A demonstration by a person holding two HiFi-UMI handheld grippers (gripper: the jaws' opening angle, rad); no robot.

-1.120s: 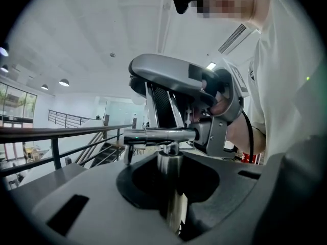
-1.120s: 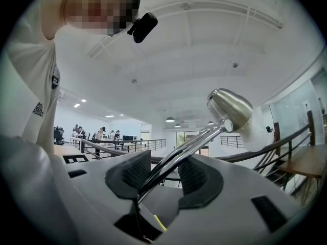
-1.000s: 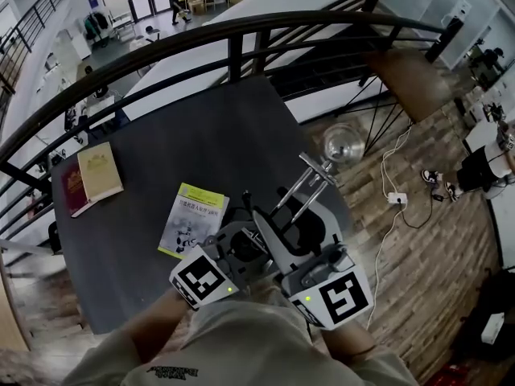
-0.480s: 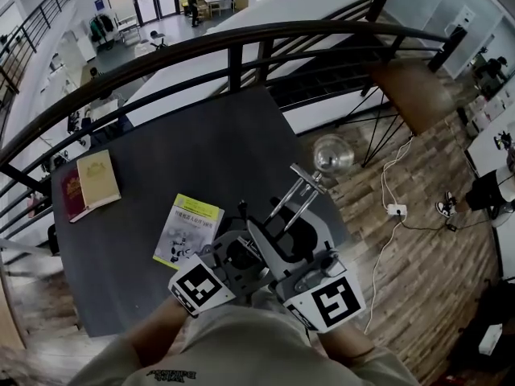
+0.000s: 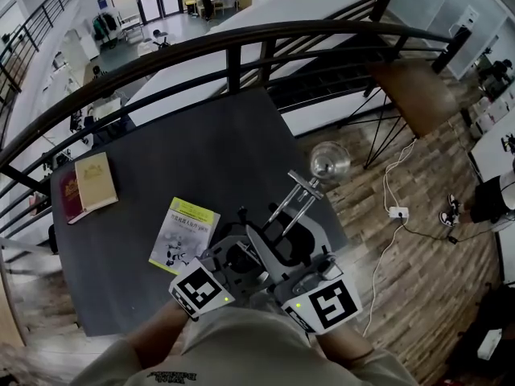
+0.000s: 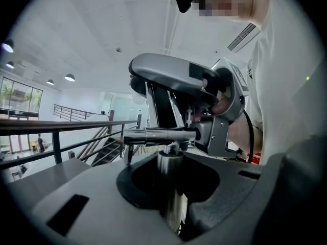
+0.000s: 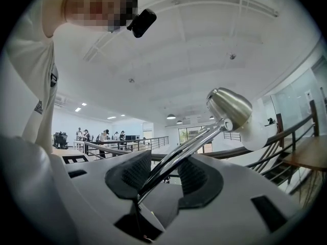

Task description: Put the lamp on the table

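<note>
A chrome desk lamp is held in the air over the near right corner of the dark table (image 5: 201, 147). Its round head (image 5: 330, 161) pokes past the table's right edge, and its twin arm rods (image 5: 294, 203) slant back toward me. My left gripper (image 5: 240, 254) is shut on the lamp's upright chrome post (image 6: 171, 188). My right gripper (image 5: 283, 244) is shut on the arm rods (image 7: 168, 162), which run between its ribbed pads (image 7: 127, 173) up to the head (image 7: 230, 107).
A yellow-green booklet (image 5: 185, 233) lies on the table just left of the grippers. A tan book (image 5: 96, 177) on a red one (image 5: 71, 193) rests at the left edge. A dark railing (image 5: 241, 43) bounds the far side. A wooden stool (image 5: 410, 87) and a cable (image 5: 394, 207) are on the floor at right.
Both grippers keep their hold on the lamp. The lamp head has drifted slightly nearer the table's right edge, and the view has shifted a little.
</note>
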